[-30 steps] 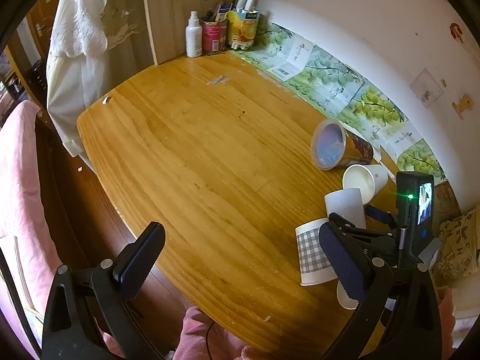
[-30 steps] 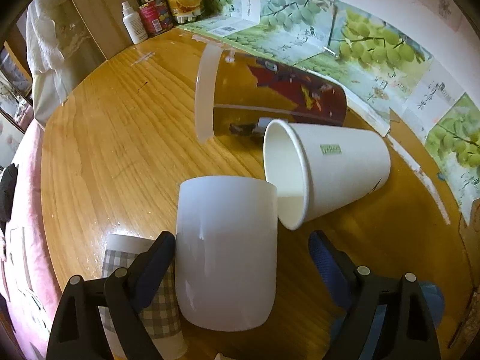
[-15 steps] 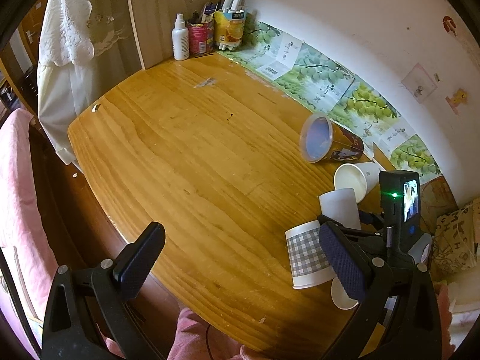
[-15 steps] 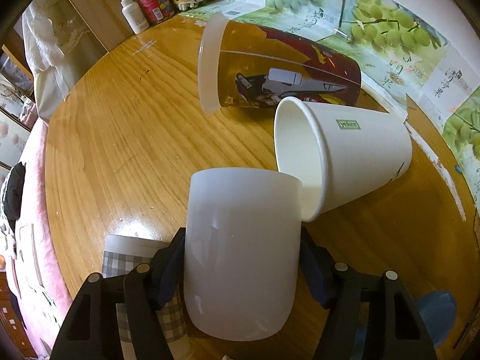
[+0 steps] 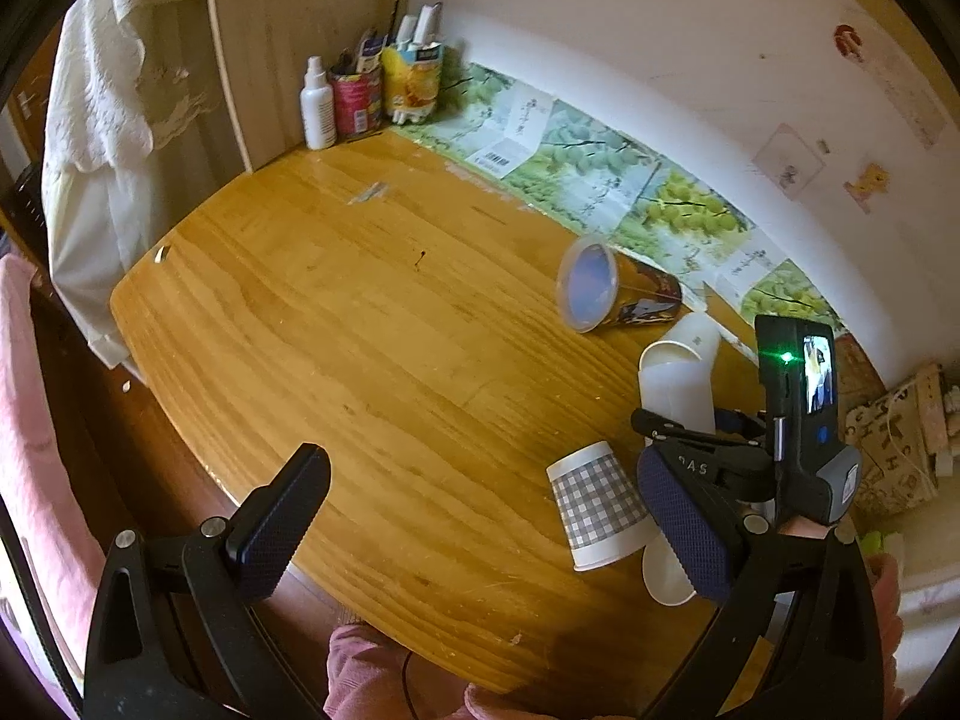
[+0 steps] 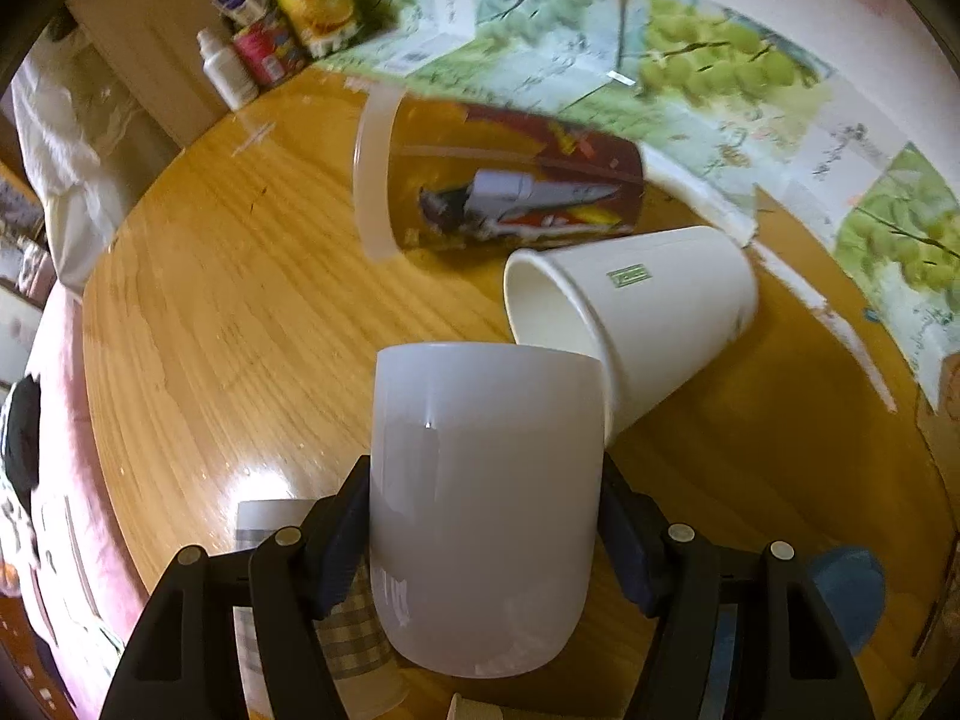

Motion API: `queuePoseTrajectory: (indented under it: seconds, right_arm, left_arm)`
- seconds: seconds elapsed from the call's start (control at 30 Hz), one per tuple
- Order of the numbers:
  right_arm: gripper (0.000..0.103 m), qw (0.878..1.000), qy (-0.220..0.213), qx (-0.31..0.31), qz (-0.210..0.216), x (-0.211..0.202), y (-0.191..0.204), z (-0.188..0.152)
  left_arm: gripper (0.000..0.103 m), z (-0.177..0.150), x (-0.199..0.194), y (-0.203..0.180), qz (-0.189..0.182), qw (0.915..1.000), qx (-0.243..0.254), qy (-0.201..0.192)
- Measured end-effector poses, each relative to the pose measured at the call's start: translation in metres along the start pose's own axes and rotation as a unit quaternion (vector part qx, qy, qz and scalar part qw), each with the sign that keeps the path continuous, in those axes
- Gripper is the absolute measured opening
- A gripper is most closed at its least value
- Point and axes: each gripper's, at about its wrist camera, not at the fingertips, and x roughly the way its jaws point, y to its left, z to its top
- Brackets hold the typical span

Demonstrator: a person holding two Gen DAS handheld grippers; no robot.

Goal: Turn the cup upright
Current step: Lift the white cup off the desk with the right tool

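My right gripper (image 6: 483, 546) is shut on a plain white cup (image 6: 483, 498), one finger on each side of it, the cup raised off the wooden table (image 6: 210, 276). The same cup shows in the left wrist view (image 5: 678, 387), held by the right gripper (image 5: 696, 429). My left gripper (image 5: 480, 516) is open and empty above the table's near edge, its right finger beside an upside-down checked paper cup (image 5: 597, 504).
A white paper cup (image 6: 636, 312) and a clear printed cup (image 6: 498, 186) lie on their sides beyond the held cup. Another white cup (image 5: 663, 573) lies near the checked one. Bottles and cartons (image 5: 372, 96) stand at the far corner by the wall.
My right gripper closed on the white cup and lifted it off the table. The left gripper drew back slightly and stayed open.
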Motion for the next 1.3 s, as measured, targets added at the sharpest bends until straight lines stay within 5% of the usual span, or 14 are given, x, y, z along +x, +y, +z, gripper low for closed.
queuePoseTrajectory:
  seconds: [0.5, 0.77, 1.3]
  right_arm:
    - [0.069, 0.997, -0.053, 0.047, -0.030, -0.061, 0.013, -0.007]
    - [0.069, 0.993, -0.076, 0.095, -0.005, -0.093, 0.027, -0.029]
    - [0.069, 0.972, -0.112, 0.200, 0.042, -0.128, 0.101, -0.111]
  left_arm:
    - [0.102, 0.016, -0.023, 0.011, -0.054, 0.9958, 0.063, -0.038]
    - [0.102, 0.017, -0.031, 0.028, -0.082, 0.9893, 0.106, -0.057]
    - [0.102, -0.007, -0.068, 0.079, -0.093, 0.9583, 0.246, -0.112]
